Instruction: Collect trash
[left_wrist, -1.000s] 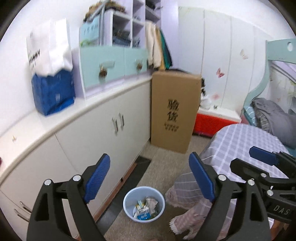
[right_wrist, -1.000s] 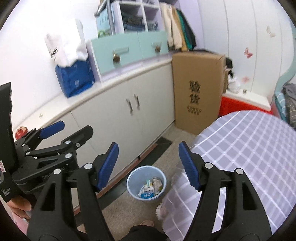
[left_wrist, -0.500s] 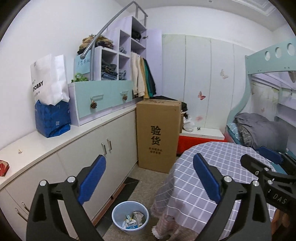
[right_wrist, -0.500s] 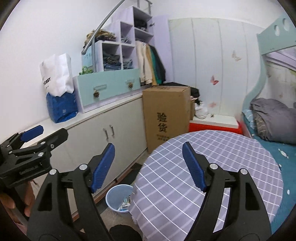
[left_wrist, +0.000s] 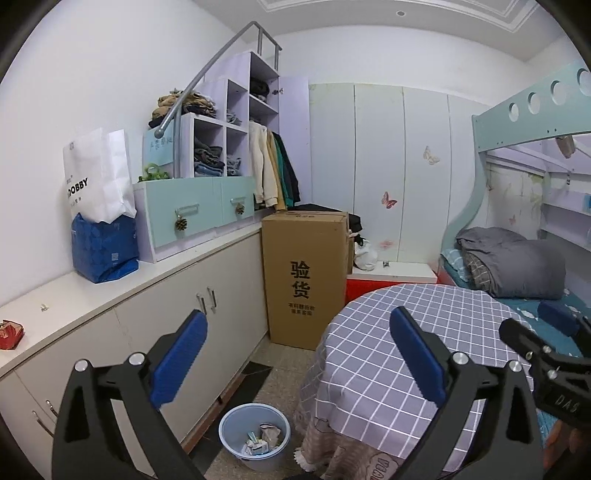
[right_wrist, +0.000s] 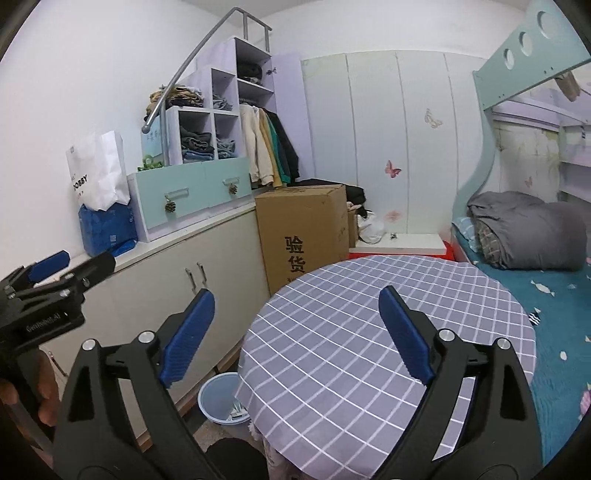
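Between pickups, it seems — left gripper (left_wrist: 295, 363) and right gripper (right_wrist: 297, 338) both empty, jaws opening wide over the checked-cloth round surface (right_wrist: 388, 314), trash lying in the pale blue plastic bin (left_wrist: 254, 435) on the floor — next, finding another scrap, perhaps the red wrapper (left_wrist: 10, 334) on the white surface (left_wrist: 85, 295).

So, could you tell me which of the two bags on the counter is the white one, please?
The white paper bag with black lettering, standing upright behind and above the blue bag, which sits lower on the counter beside the drawers.
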